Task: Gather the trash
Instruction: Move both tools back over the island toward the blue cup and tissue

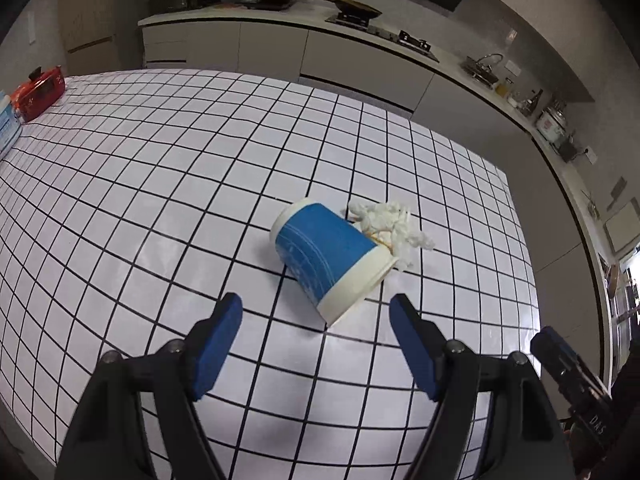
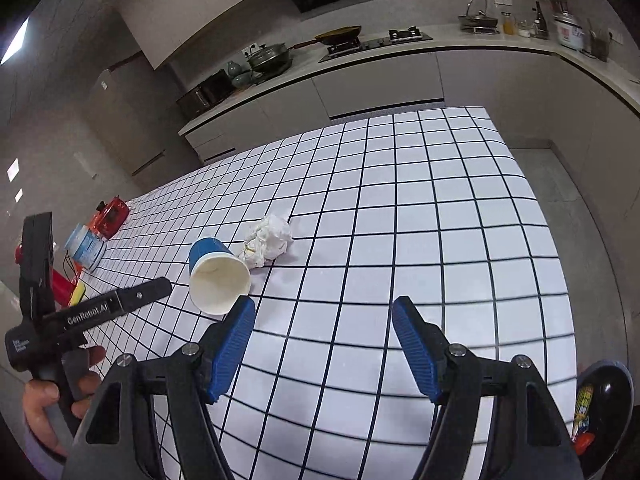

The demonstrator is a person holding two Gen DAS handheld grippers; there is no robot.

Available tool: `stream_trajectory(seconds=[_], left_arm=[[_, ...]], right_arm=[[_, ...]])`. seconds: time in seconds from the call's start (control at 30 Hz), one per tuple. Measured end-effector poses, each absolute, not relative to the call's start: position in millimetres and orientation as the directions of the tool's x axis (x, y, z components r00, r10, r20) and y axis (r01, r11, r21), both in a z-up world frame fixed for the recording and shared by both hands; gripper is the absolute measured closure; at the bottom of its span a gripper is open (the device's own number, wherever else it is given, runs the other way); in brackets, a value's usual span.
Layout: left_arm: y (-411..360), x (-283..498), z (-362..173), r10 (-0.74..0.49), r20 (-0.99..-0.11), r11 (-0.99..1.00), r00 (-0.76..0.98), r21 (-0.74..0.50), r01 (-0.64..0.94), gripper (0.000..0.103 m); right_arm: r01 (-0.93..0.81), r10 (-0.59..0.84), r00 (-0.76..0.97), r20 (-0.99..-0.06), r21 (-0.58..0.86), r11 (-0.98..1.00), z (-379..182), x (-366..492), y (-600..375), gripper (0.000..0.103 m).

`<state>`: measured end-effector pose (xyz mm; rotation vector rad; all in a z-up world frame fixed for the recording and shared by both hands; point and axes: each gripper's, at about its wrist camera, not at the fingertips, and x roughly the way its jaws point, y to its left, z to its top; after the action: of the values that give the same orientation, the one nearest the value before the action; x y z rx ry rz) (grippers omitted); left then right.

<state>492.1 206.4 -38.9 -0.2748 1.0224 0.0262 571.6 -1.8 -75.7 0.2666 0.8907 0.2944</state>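
Note:
A blue and white paper cup (image 1: 330,258) lies on its side on the grid-patterned table (image 1: 160,184), its open mouth towards the table's near edge. A crumpled white tissue (image 1: 390,226) rests against the cup's far side. My left gripper (image 1: 316,306) is open just in front of the cup, nothing between its blue pads. In the right wrist view the cup (image 2: 216,276) and tissue (image 2: 269,240) lie left of centre. My right gripper (image 2: 324,310) is open over bare table, its left pad beside the cup's rim. The left gripper (image 2: 92,308) shows there too, held by a hand.
A red box (image 1: 38,94) and a blue-lidded tub (image 1: 6,126) sit at the table's far left. A black bin (image 2: 604,412) with colourful wrappers inside stands below the table's right edge. Behind runs a kitchen counter (image 1: 280,14) with pots, a pan and a stove.

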Motion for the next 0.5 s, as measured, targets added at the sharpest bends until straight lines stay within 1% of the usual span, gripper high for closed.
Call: stream_trajectory(seconds=[0.1,0.37,0.5], left_arm=[[199,508,-40,-0.098,-0.852,0.965,0.514,-0.208,-0.16,0.025],[190,535,-56,-0.01,-0.863,0.959,0.505,-0.151,-0.239,0.025],[191,536,-64,-0.008,-0.876,0.962,0.482,-0.139,-0.237,0.025]], right_arm=[[-0.138,0.372,0.584,-0.721,0.363,0.922,-81,582,-8,0.03],[-0.126,0.37,0.586,-0.721,0.37,0.921,-87,600,-26,0.03],[-0.128,0.374,0.58,-0.724,0.372,0.919,-90,608,-26,0.03]])
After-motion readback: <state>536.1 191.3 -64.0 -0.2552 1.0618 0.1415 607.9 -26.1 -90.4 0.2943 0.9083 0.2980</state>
